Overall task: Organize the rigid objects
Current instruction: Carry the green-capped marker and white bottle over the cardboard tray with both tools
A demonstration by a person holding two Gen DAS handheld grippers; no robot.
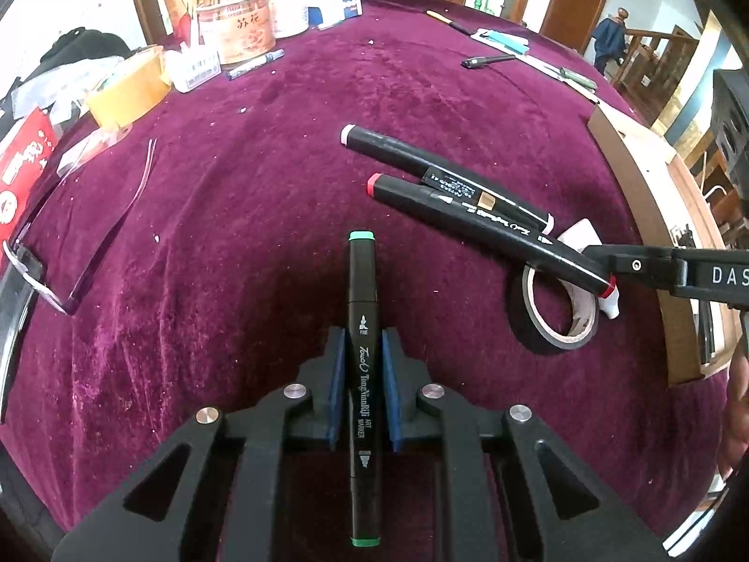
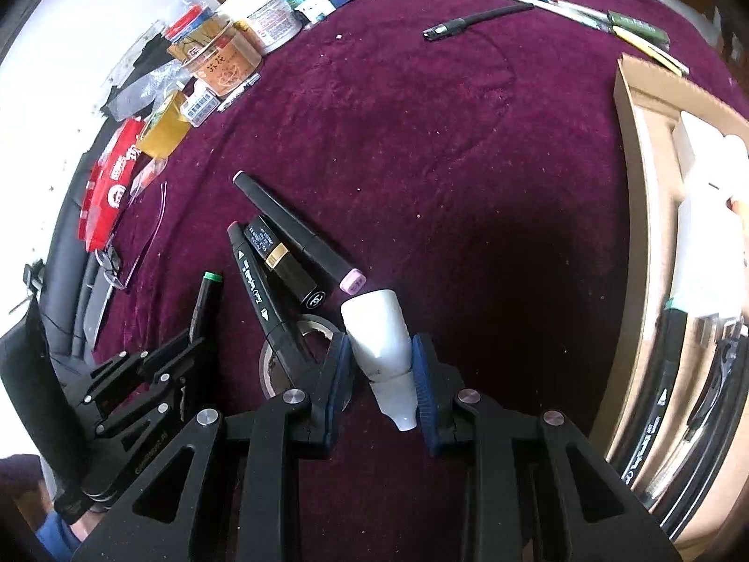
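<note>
With the left gripper [image 1: 363, 374] clamped on the green-capped marker [image 1: 361, 328] and the right gripper [image 2: 381, 374] clamped on a white tube [image 2: 381, 342], both appear mid-pickup, and next each needs carrying to the cardboard tray [image 2: 629, 187] at the table's right edge.

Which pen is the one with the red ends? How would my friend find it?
Look on the purple cloth near the roll of tape. Two black markers lie there side by side; the red-capped marker is the nearer one, its far-right end resting over the tape. Its neighbour, the pink-capped marker, has pale pink ends instead.

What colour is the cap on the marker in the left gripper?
Green: the black art marker in the left gripper has green end caps, clearest in the left wrist view.
</note>
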